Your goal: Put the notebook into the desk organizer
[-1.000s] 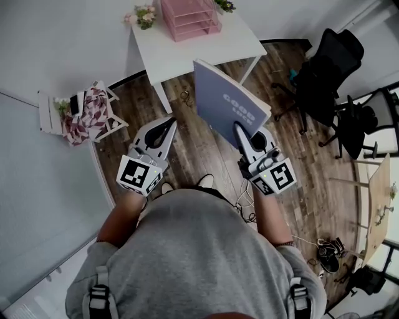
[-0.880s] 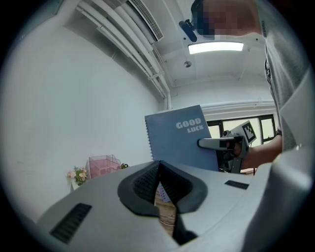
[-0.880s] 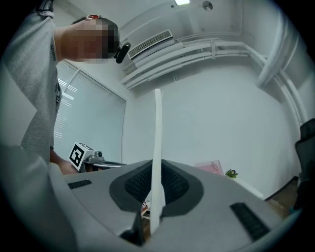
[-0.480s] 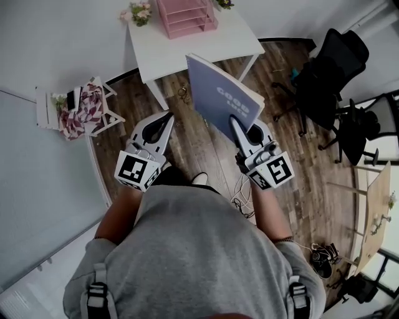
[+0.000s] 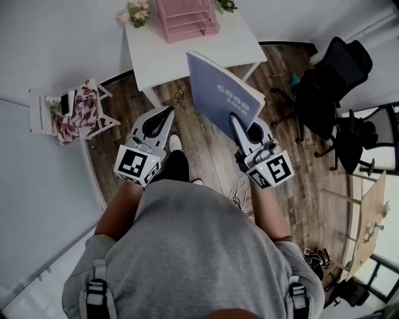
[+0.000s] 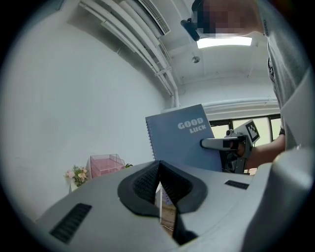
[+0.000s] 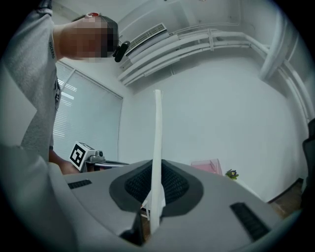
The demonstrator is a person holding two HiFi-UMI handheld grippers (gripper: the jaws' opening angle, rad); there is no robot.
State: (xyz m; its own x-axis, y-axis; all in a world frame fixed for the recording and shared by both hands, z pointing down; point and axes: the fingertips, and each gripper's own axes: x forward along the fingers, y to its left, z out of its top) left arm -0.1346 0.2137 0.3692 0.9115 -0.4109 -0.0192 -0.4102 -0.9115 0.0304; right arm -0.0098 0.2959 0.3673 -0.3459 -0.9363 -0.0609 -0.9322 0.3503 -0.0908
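A blue spiral notebook [image 5: 221,93] with "GOOD LUCK" on its cover is held up in the air, standing on edge, with my right gripper [image 5: 235,121] shut on its lower edge. In the right gripper view the notebook [image 7: 157,147] shows edge-on as a thin white strip between the pads. The left gripper view shows the notebook's cover [image 6: 184,138] held up. My left gripper [image 5: 168,114] is shut with nothing in it, held beside the notebook. The pink desk organizer [image 5: 187,17] stands on the white table [image 5: 187,53] ahead of me.
A small bunch of flowers [image 5: 132,12] sits left of the organizer. A white stool with a patterned cloth [image 5: 75,115] stands at the left. Black office chairs [image 5: 336,87] stand at the right. Cables [image 5: 240,193] lie on the wooden floor.
The person has stepped toward the white table, so table and organizer sit lower and closer in the head view. Both grippers keep their pose; the notebook stays gripped.
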